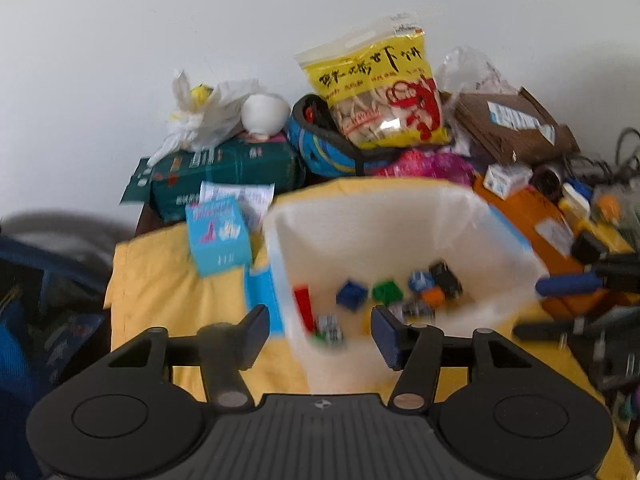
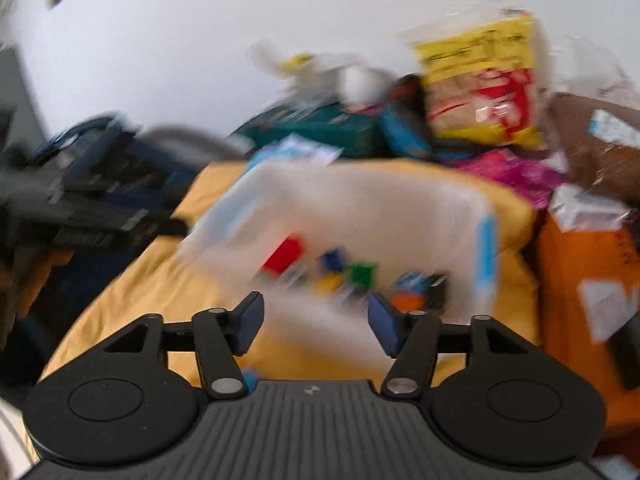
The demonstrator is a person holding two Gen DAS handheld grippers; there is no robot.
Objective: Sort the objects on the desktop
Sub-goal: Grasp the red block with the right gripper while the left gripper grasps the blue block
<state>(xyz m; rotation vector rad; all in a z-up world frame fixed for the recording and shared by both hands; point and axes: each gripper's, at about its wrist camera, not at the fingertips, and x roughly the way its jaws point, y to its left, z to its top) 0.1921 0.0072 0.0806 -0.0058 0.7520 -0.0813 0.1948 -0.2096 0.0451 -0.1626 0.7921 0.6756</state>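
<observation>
Both the left gripper (image 1: pixel 318 330) and right gripper (image 2: pixel 316 326) gaped empty, while coloured blocks (image 1: pixel 384 292) already lay in the white bin (image 1: pixel 400 220), seemingly nearly sorted despite blur.

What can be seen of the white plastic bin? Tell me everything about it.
The white plastic bin is a translucent, open-topped tub with light blue trim at its sides, standing upright on the yellow cloth. Small toy bricks in red, blue, green, orange and black lie loose on its floor. Neither gripper touches it.
</observation>
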